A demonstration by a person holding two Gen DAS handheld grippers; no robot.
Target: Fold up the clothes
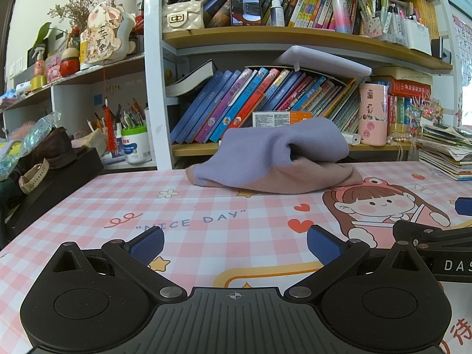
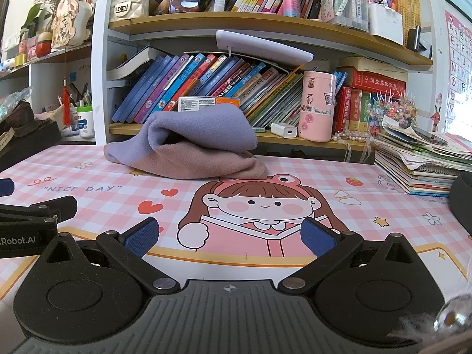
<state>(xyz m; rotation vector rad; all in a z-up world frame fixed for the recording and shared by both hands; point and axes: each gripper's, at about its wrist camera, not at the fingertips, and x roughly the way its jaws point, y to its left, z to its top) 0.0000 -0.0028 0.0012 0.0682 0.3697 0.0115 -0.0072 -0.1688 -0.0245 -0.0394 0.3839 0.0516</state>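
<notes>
Purple/pink garment lies bunched at far side of tabletop, near bookshelf. Left hand-held gripper & right hand-held gripper both w/ jaws apart, empty, well short. Reach in, pinch opposite edges, spread flat before folding.

Left gripper, right gripper: jaws spread, empty.

A soft fleece garment, lavender on top and dusty pink beneath, lies bunched in a loose, half-folded heap on the table, toward twelve o'clock in both wrist views, its upper layer arched open over a dark hollow.
</notes>
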